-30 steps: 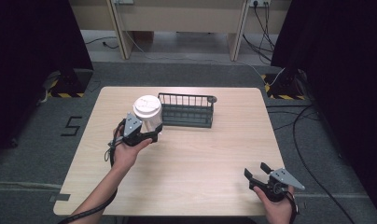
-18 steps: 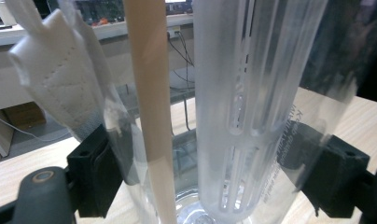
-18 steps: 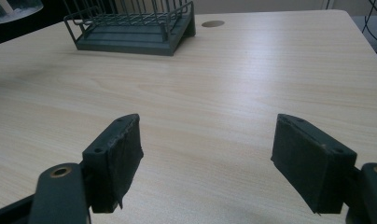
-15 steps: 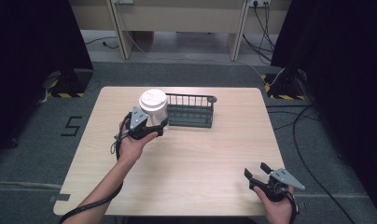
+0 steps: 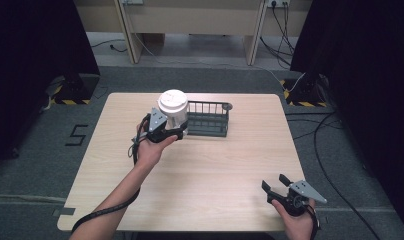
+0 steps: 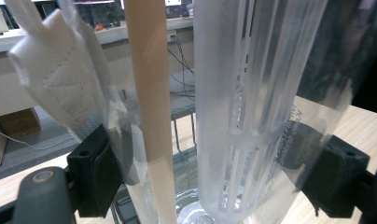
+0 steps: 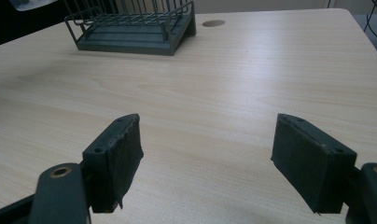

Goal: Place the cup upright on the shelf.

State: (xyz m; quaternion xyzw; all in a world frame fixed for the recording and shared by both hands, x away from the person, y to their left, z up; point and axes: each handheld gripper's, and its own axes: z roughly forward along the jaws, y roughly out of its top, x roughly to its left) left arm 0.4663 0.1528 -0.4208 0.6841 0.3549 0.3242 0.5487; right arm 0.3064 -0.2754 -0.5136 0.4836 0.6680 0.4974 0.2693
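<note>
My left gripper is shut on a clear plastic cup with a white lid, held above the table at the left end of a dark wire rack. In the left gripper view the cup's ribbed clear wall stands between the jaws, with a tan stick and a white folded piece seen through it. My right gripper rests low near the table's front right edge, open, with nothing between its pads.
The light wooden table has a round cable hole behind the rack. Black curtains stand at both sides. Cables run over the grey floor at the right.
My left gripper has carried the cup to the right, up to the rack's left end. The right gripper has not moved.
</note>
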